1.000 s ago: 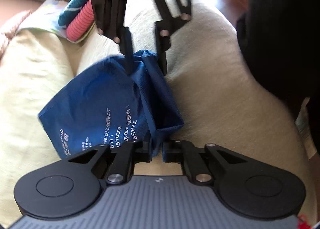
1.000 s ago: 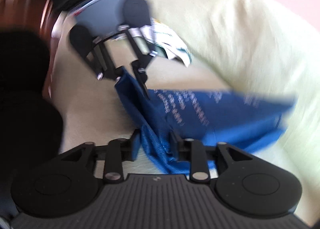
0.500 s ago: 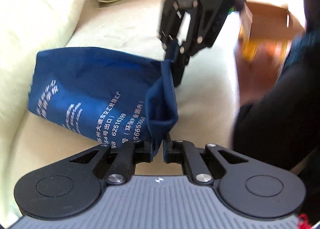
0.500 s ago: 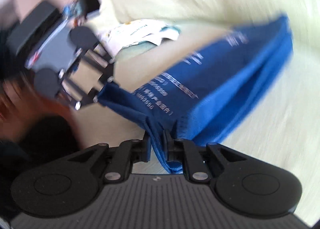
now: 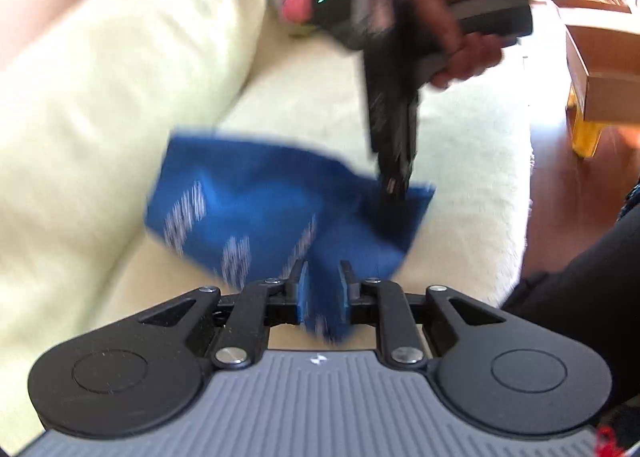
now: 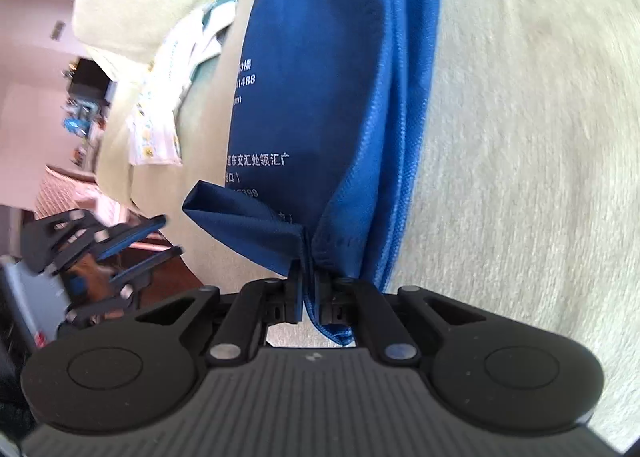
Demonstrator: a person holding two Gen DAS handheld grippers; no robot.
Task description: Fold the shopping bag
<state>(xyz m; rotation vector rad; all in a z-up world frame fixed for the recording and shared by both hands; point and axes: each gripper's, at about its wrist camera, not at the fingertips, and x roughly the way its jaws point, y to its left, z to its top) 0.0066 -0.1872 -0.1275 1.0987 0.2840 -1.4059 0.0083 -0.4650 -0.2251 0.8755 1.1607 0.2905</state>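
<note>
My right gripper point(image 6: 308, 289) pinches a bunched corner of the blue shopping bag point(image 6: 320, 97), jaws nearly closed on the cloth. My left gripper point(image 5: 322, 289) stands a little apart with bag fabric between its fingers; whether it grips I cannot tell, the view is blurred. The bag hangs over the pale sofa seat point(image 5: 472, 161), its far end toward the back cushion point(image 5: 120, 97). To fold well, I judge I should keep both held corners level and taut, so the edges line up over the seat

One blue shopping bag point(image 5: 256, 197), two grippers.
</note>
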